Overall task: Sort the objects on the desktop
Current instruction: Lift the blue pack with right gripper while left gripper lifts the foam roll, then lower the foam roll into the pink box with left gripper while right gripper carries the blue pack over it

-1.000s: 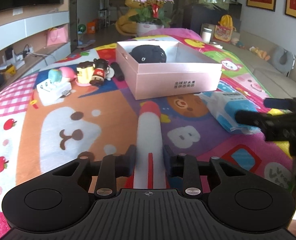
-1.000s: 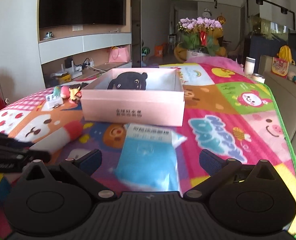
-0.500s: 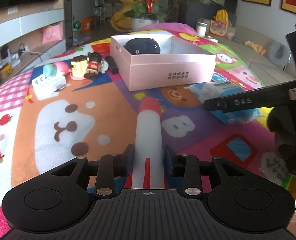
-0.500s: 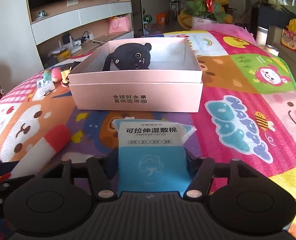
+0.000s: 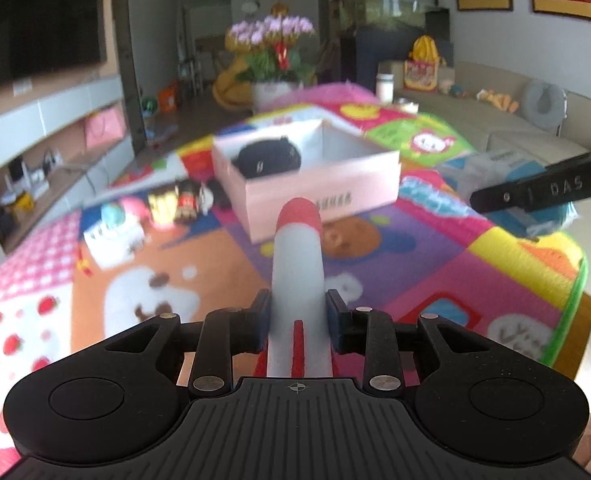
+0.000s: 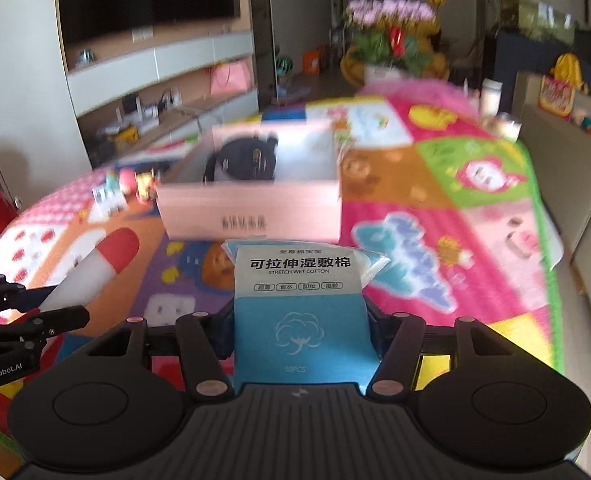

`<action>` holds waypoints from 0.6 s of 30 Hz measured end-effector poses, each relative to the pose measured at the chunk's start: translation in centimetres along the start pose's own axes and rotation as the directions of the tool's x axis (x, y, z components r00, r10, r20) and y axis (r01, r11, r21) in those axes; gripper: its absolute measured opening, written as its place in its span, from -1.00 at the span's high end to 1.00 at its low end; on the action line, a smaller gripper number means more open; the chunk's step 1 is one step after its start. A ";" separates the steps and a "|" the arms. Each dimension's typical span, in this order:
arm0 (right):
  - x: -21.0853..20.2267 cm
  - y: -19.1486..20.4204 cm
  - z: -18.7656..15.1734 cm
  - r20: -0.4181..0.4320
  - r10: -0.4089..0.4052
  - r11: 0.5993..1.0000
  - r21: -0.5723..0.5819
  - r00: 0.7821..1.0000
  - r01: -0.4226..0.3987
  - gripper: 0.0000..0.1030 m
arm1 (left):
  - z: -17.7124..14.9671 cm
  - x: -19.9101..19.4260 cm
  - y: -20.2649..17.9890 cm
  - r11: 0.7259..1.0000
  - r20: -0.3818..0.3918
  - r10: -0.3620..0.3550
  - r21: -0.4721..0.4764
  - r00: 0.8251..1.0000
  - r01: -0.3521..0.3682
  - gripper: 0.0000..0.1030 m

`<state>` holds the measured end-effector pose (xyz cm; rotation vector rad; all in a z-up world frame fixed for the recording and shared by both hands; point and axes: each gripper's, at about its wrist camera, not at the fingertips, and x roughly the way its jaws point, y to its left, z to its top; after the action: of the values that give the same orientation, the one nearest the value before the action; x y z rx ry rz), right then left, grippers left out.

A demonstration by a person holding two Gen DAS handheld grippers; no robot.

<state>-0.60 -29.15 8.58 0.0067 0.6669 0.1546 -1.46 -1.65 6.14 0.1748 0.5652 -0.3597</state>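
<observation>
The pink box's (image 6: pixel 251 208) printed label was smeared unreadable; small toys (image 5: pixel 175 202) at ten o'clock blurred beyond identification.

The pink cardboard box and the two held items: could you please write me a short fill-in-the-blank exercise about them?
1. The left gripper holds a white foam rocket whose tip is ____.
2. The right gripper is shut on a blue and white ____ pack.
3. Inside the pink cardboard box lies a ____ plush toy.

Missing words: red; wet cotton; black
</observation>
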 end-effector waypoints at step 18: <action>5.6 -0.1 14.7 0.164 0.055 0.996 0.061 0.985 -0.066 -0.13 | 10.8 2.6 4.7 0.995 0.232 0.041 -0.103 0.972 -0.018 0.37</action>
<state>12.83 -27.82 16.67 0.1023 0.5094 0.1884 7.68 -0.85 13.96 0.0430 0.3459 -0.3170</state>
